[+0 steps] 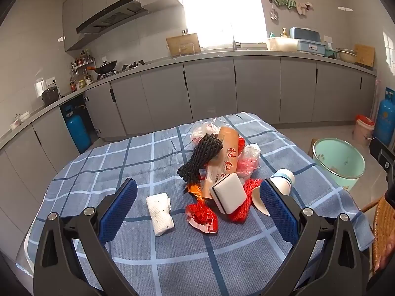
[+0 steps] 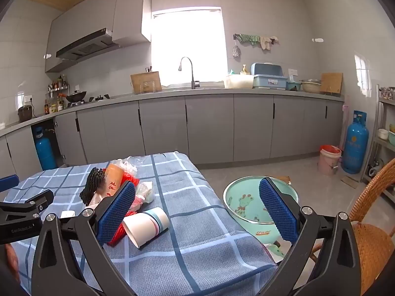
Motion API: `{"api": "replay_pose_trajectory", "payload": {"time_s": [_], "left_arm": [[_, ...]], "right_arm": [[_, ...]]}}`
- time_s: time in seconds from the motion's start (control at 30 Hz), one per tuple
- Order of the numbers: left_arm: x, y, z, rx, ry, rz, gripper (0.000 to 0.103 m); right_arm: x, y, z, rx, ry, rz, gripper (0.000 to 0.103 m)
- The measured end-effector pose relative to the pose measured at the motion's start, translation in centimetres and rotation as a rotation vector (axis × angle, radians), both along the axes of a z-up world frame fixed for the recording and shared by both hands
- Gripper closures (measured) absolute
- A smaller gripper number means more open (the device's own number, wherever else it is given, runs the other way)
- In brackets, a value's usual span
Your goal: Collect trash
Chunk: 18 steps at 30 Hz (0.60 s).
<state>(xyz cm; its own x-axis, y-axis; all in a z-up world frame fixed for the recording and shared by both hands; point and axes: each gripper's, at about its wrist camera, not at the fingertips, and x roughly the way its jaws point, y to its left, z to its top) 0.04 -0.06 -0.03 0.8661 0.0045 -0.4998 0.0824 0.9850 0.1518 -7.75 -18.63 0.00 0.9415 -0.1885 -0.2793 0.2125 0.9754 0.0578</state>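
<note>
A pile of trash lies on the blue checked tablecloth [image 1: 138, 153]: black foam netting [image 1: 200, 157], a brown paper wrapper [image 1: 222, 157], a white sponge block [image 1: 228, 193], red foil wrapper [image 1: 202, 215], red netting [image 1: 244, 197], a folded white tissue [image 1: 159, 209] and a tipped paper cup [image 1: 284, 178]. My left gripper [image 1: 197, 204] is open, above the table's near side, with the pile between its blue fingers. My right gripper [image 2: 197, 207] is open over the table's right edge; the paper cup [image 2: 147, 224] lies just by its left finger [image 2: 116, 212].
A mint green basin [image 2: 246, 204] stands on the floor right of the table. A wicker chair [image 2: 370, 222] is at the near right. A pink bucket [image 2: 329, 159] and a blue gas cylinder [image 2: 355, 143] stand by the far wall. Kitchen counters run behind.
</note>
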Motion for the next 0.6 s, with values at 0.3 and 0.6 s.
{"api": "replay_pose_trajectory", "payload": {"time_s": [0.3,0.6], "left_arm": [[-0.45,-0.19,0.5,0.003,-0.01,0.006,0.005],[-0.03,0.19,-0.14,0.001,-0.008,0.011,0.005]], "right_arm": [[0.01,-0.27,0.03,0.007,-0.002,-0.002,0.004],[-0.45,-0.63,0.08,0.02,-0.001,-0.002,0.004]]}}
